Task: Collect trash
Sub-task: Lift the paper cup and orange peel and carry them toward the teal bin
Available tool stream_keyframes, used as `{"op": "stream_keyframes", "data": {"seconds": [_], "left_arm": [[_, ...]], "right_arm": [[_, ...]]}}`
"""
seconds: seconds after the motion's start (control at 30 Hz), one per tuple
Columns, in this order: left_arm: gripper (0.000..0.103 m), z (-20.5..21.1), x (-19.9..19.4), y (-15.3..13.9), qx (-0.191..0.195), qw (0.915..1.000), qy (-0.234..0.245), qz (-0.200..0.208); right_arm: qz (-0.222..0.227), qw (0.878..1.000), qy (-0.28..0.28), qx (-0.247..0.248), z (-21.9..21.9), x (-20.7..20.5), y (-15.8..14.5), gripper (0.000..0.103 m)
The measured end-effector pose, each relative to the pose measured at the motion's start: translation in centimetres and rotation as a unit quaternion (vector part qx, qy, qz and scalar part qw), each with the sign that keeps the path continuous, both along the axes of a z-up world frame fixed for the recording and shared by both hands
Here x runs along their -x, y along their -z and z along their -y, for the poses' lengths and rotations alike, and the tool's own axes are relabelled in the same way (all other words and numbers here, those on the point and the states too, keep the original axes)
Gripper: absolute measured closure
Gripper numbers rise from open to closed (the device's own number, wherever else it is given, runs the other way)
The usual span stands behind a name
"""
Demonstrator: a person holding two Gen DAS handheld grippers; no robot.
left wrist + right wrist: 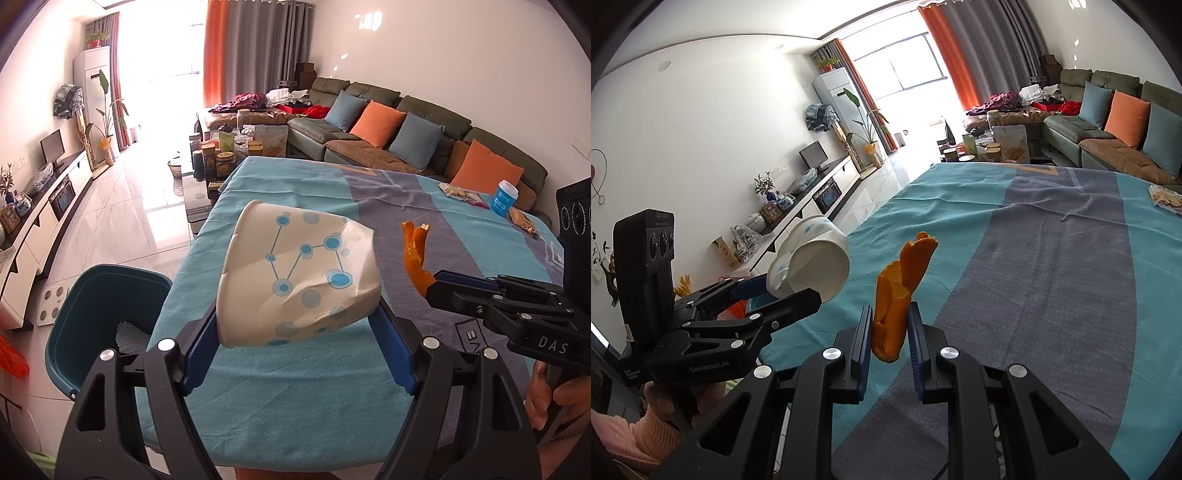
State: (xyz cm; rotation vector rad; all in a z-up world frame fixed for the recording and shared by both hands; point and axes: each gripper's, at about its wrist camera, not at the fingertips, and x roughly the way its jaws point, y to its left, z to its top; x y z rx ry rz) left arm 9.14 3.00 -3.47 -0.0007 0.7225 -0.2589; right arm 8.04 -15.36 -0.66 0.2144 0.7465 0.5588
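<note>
Off the table's left edge, on the floor, sits the teal bin [96,317]. The left gripper [295,325], jaws wide, clamps a crumpled paper cup [295,277] above that edge, nearer the bin. Farther right, the right gripper [890,343] pinches an orange peel [897,299] (upright) over the table [1052,295].

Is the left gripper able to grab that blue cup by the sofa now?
Probably not: the left gripper is already shut on a crumpled paper cup, and the blue cup stands far across the table.
</note>
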Motion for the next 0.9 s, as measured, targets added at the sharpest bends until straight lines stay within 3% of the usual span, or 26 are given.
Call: {"op": "stream_keyframes", "data": {"seconds": [0.9], "left_arm": [[0.027, -2.9, 0.1, 0.0, 0.001, 0.9993, -0.037, 0.0]], "right_arm": [[0.007, 0.999, -0.043, 0.012, -4.1, -1.1, -0.7, 0.086]]}}
